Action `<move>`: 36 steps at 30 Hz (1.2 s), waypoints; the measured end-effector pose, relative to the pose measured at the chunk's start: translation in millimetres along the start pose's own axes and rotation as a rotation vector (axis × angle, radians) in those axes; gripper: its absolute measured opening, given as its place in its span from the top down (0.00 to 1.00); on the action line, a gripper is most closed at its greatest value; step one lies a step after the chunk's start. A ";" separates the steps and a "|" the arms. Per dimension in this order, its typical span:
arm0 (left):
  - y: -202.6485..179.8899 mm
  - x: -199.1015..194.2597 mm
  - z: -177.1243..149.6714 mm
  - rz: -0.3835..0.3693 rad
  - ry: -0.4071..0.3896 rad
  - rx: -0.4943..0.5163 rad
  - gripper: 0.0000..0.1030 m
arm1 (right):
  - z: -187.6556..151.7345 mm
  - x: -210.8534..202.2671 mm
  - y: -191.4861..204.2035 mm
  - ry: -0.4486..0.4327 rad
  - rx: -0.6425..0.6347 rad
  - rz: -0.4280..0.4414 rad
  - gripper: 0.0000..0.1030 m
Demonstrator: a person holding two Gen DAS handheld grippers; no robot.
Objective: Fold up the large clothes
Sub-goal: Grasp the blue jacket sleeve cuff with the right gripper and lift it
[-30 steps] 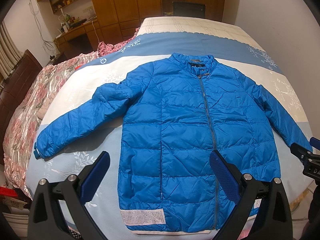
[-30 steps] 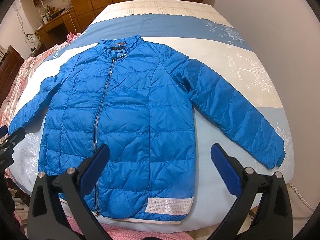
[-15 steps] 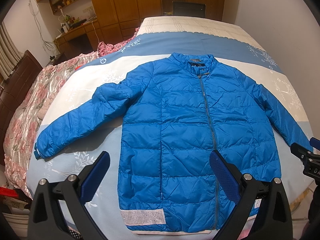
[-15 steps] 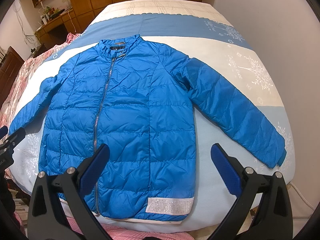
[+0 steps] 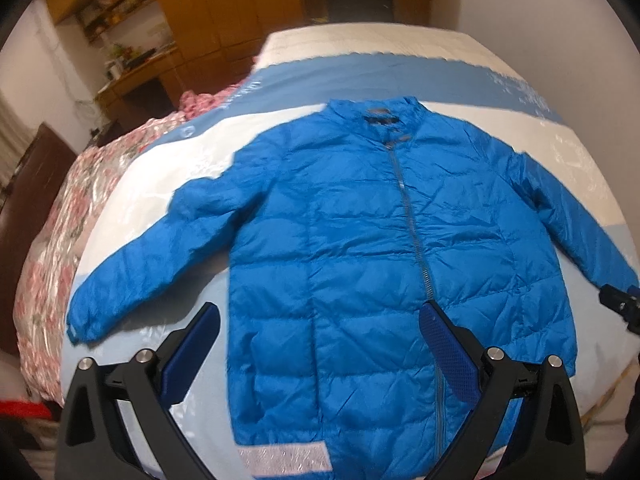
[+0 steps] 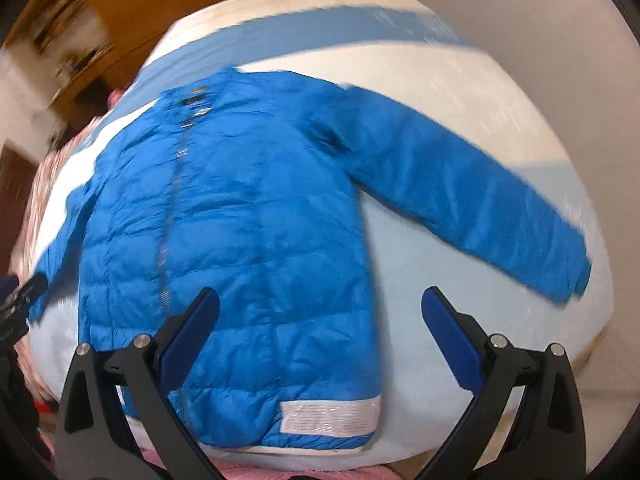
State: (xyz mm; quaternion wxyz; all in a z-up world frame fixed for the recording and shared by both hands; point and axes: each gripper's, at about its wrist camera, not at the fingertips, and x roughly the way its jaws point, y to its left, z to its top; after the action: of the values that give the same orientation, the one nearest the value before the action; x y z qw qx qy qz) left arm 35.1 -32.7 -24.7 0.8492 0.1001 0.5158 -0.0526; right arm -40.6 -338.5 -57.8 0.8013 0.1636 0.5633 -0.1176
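Observation:
A blue puffer jacket (image 5: 360,248) lies flat and zipped on the bed, collar far, hem near, both sleeves spread out; it also shows in the right wrist view (image 6: 248,232). My left gripper (image 5: 320,352) is open and empty above the jacket's lower front. My right gripper (image 6: 320,340) is open and empty above the jacket's lower right edge, with the right sleeve (image 6: 472,208) stretching away to the right. Each gripper shows at the edge of the other's view. Both views are blurred.
The bed (image 5: 380,68) has a blue and cream striped cover. A pink floral quilt (image 5: 52,224) lies along its left side. Wooden cabinets and a desk (image 5: 136,76) stand behind. A white wall (image 6: 580,40) runs close along the right.
Both grippers have moved in closer over the jacket. The right gripper's view has swung and tilted toward the right sleeve. The jacket has not moved.

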 end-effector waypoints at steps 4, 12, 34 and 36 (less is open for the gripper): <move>-27.8 15.0 22.9 -0.065 0.026 0.072 0.04 | -7.4 21.5 -78.3 0.068 0.271 0.104 0.03; -119.4 43.1 94.5 -0.234 0.017 0.250 0.04 | -36.0 42.2 -207.4 0.026 0.685 0.263 0.03; -216.9 187.1 173.5 -0.375 0.139 0.193 0.04 | -13.6 74.7 -326.1 -0.132 0.881 0.088 0.81; -213.0 194.4 174.8 -0.377 0.146 0.181 0.04 | -8.1 68.4 -324.7 -0.161 0.870 0.121 0.89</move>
State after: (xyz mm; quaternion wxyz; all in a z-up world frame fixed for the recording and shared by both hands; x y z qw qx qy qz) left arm 235.3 -276.8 -143.4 0.7723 0.0813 0.5788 -0.2490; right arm -145.5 -634.0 -166.8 0.7047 0.5086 0.3865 -0.3087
